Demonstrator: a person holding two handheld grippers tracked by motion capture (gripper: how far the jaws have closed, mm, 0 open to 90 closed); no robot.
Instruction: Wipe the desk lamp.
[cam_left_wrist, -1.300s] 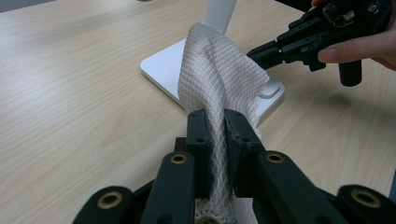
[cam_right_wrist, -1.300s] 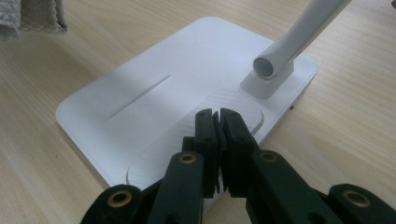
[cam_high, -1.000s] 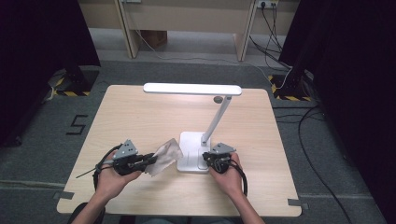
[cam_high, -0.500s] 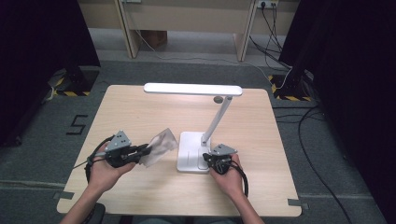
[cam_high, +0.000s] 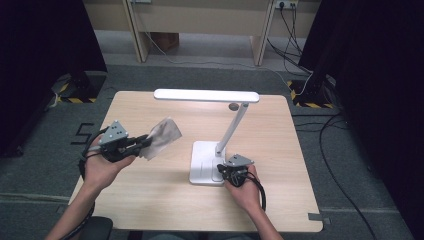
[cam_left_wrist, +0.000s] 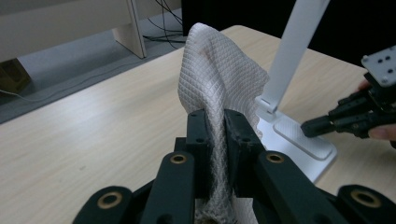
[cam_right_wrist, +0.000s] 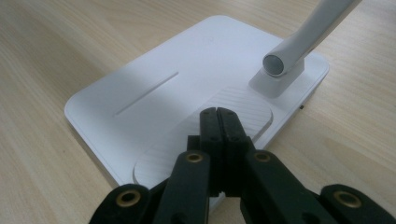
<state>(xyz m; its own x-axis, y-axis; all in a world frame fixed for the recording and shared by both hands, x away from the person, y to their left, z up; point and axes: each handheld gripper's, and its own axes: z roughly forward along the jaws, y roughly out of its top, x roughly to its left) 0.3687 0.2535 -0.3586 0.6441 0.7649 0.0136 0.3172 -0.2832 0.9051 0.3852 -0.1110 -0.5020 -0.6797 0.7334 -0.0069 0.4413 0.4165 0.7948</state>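
Left gripper (cam_high: 142, 143), at about nine o'clock on the wooden table (cam_high: 150, 200), clamped on a white waffle-weave cloth (cam_high: 162, 136); jaws closed tight on its bunched lower part, upper part fanning free toward one o'clock, clear of the tabletop. Held aloft probably to bring a loose face of fabric to a surface for wiping. Seen from the left gripper view, cloth (cam_left_wrist: 219, 88) standing upright between the jaws, lamp stem behind it.

At centre, white desk lamp (cam_high: 207, 95), its flat base (cam_high: 202, 160) standing near six o'clock, slanted stem rising to a long bar head over the table's far half.

Right gripper (cam_high: 223, 170), at about five o'clock, jaws fully together and holding nothing, tips on or just above the ribbed pad (cam_right_wrist: 243, 109) of the base. Likely pressed there to steady the lamp, or to work a touch switch; which, not clear.
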